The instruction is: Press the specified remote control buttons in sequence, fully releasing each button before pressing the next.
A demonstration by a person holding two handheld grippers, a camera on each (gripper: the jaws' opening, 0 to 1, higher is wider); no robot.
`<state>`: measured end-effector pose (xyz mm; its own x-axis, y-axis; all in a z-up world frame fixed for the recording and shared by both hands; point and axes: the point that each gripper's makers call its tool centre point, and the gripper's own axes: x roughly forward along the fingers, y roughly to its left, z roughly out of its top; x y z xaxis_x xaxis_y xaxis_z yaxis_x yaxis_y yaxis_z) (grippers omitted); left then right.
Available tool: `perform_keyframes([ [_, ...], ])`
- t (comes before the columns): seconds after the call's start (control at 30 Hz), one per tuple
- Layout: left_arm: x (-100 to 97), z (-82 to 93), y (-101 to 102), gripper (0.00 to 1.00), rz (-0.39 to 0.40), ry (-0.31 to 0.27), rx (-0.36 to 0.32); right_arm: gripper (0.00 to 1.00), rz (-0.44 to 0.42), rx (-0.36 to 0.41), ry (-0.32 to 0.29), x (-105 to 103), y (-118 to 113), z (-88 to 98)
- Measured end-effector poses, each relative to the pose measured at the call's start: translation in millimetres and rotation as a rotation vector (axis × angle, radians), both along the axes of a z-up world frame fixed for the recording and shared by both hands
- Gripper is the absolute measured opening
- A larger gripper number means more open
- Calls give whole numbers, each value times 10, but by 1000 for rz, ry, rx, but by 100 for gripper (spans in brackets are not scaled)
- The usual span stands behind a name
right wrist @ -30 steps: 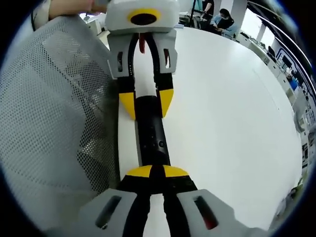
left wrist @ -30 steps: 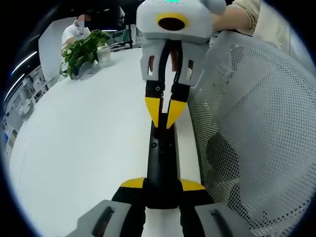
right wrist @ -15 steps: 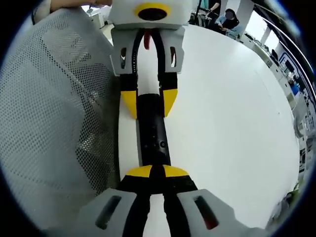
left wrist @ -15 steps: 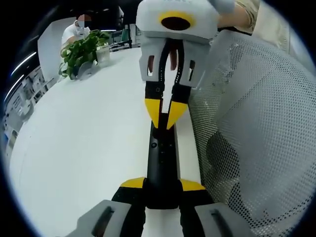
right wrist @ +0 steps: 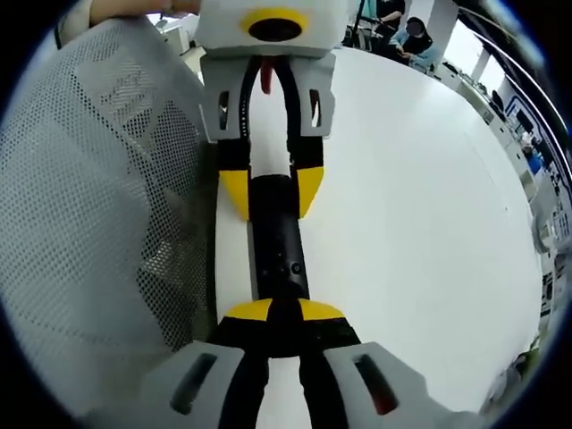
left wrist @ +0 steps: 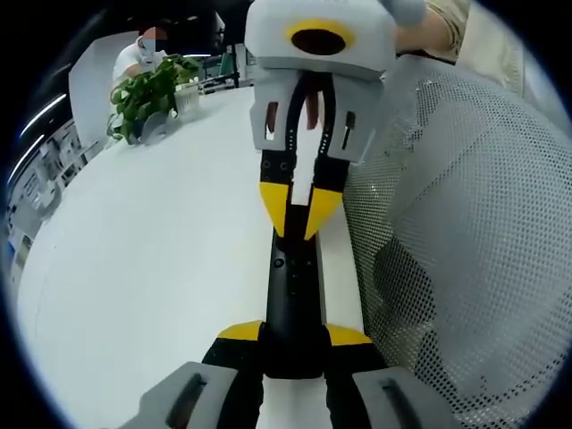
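The black remote control (left wrist: 292, 295) lies on the white table (left wrist: 143, 268), near its edge beside a mesh chair back (left wrist: 465, 250). Its long axis runs straight between the 2 grippers. The left gripper (left wrist: 293, 332) clamps one end, jaws narrow on the body. The right gripper (left wrist: 298, 212) comes from the opposite end, yellow tips nearly together and pointing down at the remote's face, touching it or just above; I cannot tell which.

In the right gripper view, the right gripper (right wrist: 284, 309) sits over the remote control (right wrist: 277, 246) and the left gripper (right wrist: 271, 190) grips the far end. The right one is the presser. A potted plant (left wrist: 150, 89) stands well apart.
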<state>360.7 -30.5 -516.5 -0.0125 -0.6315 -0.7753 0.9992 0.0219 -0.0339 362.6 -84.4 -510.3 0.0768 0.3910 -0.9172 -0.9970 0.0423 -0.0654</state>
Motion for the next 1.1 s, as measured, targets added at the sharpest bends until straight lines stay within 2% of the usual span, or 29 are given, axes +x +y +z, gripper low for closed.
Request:
perform_keyframes([
  [0.1,-3,0,1,25,-4,-1,2,8,20,-14,-8,1,1,-2],
  [0.27,-1,0,3,25,-7,1,8,8,6,14,-21,3,-11,6],
  [0.37,-3,-4,-1,25,-7,-5,19,7,-43,37,-1,22,-8,7],
  [0.77,-5,-8,1,25,-6,-13,25,6,-62,-1,-19,15,66,5],
  [1.1,-6,-3,10,25,-4,-12,22,6,-27,-27,-42,12,88,-2],
])
